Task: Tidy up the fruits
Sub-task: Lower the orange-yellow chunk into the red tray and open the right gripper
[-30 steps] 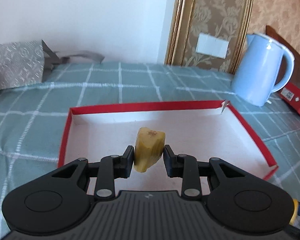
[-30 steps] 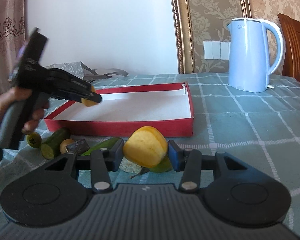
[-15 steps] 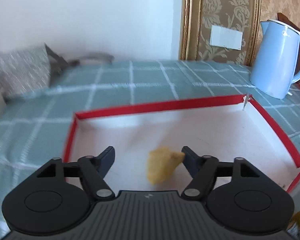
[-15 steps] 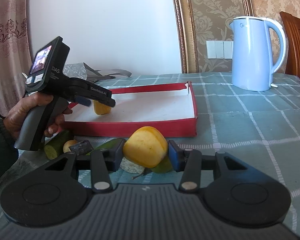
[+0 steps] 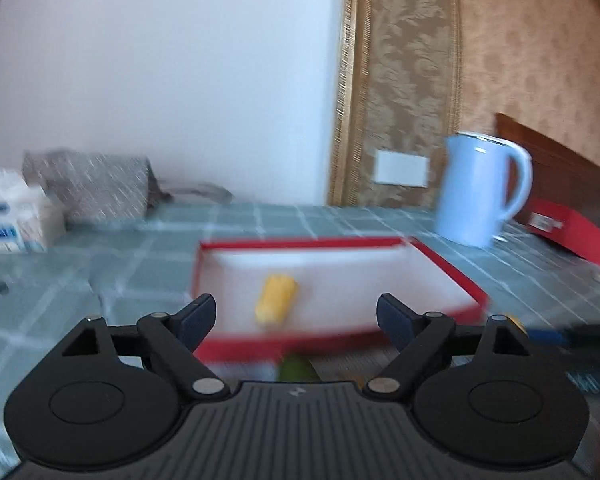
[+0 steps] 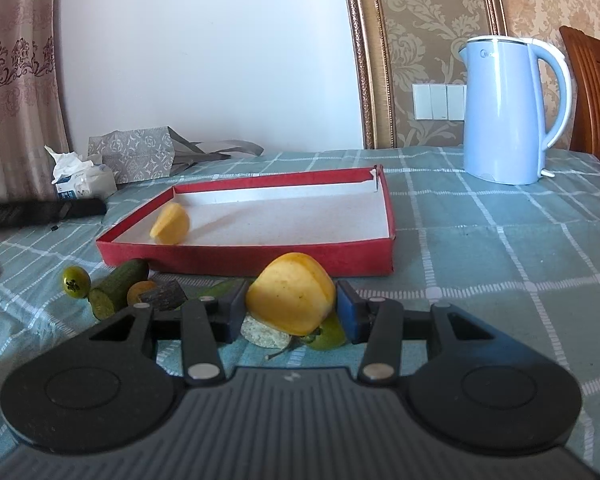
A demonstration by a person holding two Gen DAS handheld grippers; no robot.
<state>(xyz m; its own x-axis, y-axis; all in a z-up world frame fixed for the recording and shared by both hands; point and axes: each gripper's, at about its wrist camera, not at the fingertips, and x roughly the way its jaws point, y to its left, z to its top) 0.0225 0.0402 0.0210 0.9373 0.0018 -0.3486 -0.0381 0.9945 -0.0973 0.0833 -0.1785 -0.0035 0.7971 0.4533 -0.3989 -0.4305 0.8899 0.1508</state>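
Since a second ago the left gripper (image 5: pixel 296 314) has released and backed off, jaws spread wide and empty, its yellow fruit piece (image 6: pixel 170 224) now lying in the red tray (image 6: pixel 260 254) toward 9 o'clock, while the right gripper (image 6: pixel 290 312) clamps a yellow fruit (image 6: pixel 291 298).

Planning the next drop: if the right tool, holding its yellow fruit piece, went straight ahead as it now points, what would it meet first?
Probably the near wall of the red tray, just ahead of the right tool and its yellow fruit piece. Depth and height are unclear; it might pass over the wall.
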